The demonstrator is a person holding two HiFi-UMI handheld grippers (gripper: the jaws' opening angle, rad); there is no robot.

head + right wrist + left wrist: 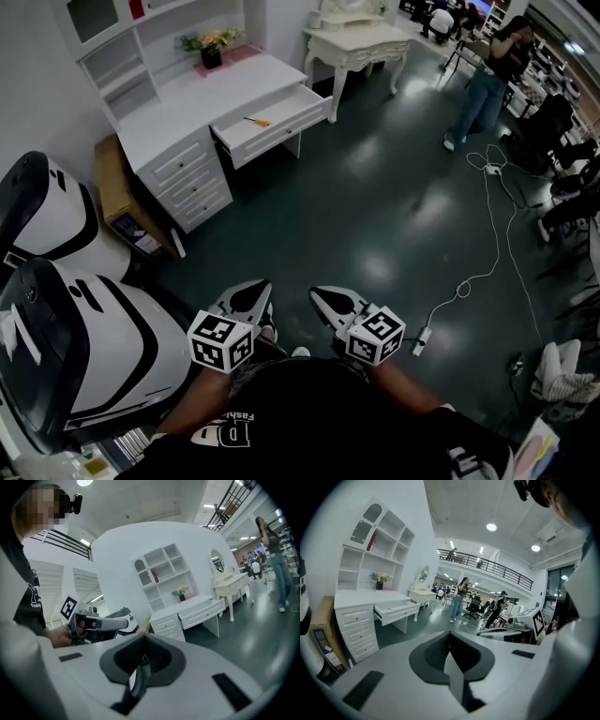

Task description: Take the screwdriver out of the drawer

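A white desk (187, 108) stands across the room with its top drawer (281, 120) pulled open. Inside lies the screwdriver (257, 121), small, with a yellow-orange handle. Both grippers are low in the head view, close to my body and far from the desk. My left gripper (249, 296) is shut with nothing in it, and so is my right gripper (330, 300). The left gripper view shows the left gripper (450, 637) with its jaws together and the open drawer (396, 611) far off at left. In the right gripper view the right gripper (143, 641) is shut, and the drawer (202, 610) lies beyond it.
Two large white-and-black machines (66, 328) stand at my left. A cardboard box (117, 187) leans by the desk's drawer stack (187, 183). A white dressing table (361, 42) is at the back. A person (487, 80) stands at right, with cables (497, 234) on the dark floor.
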